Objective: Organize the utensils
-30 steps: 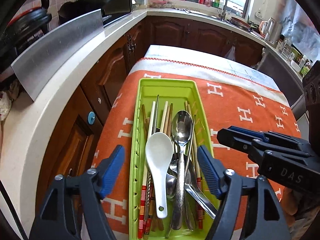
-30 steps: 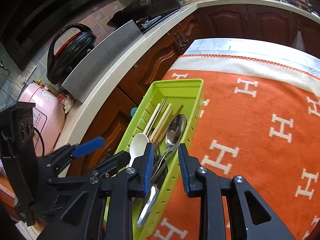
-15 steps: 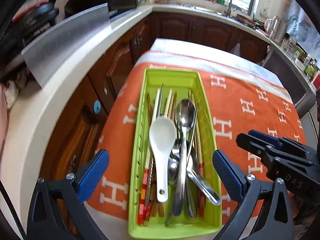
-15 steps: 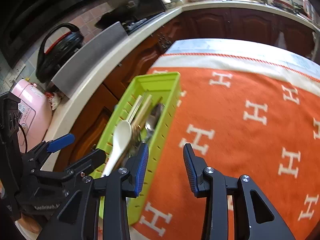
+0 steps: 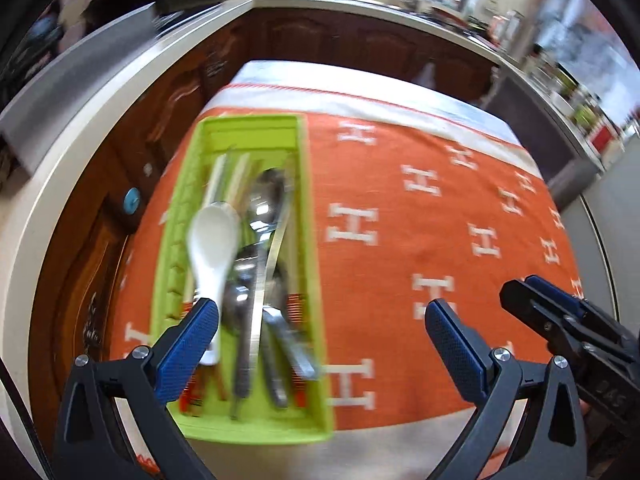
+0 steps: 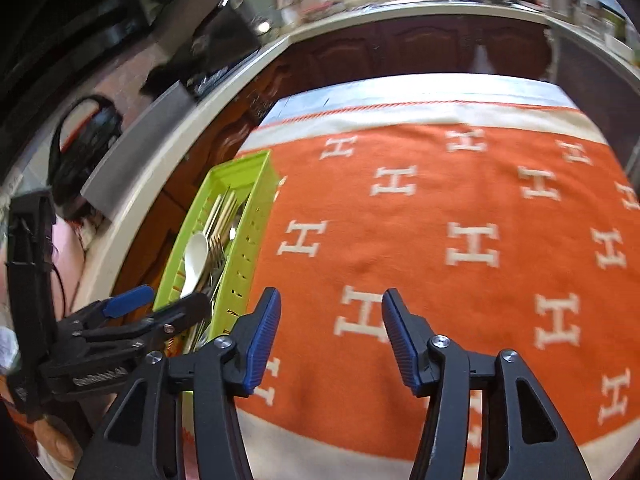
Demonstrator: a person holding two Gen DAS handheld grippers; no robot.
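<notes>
The left gripper (image 5: 322, 338) has its jaws spread wide with nothing between them; its left pad (image 5: 188, 344) overlaps the lower end of the green tray (image 5: 172, 248) in the lower left of the left wrist view, and its right pad sits over bare cloth. The right gripper (image 6: 330, 340) has just been opening its jaws; they stand released and empty above the orange blanket (image 6: 440, 288), at the bottom centre of the right wrist view.

The green tray lies along the left edge of the blanket, left of centre in the left wrist view. In it lie a white spoon (image 5: 212, 240), metal spoons (image 5: 264, 200) and other steel cutlery piled beside it, and chopsticks (image 5: 218, 172) with red-striped ends running lengthwise underneath. The blur hides finer detail.

The blanket, patterned with white H marks, covers the tabletop (image 5: 360, 80). Dark wooden cabinets (image 5: 352, 40) under a pale counter curve around the upper part of both views.
</notes>
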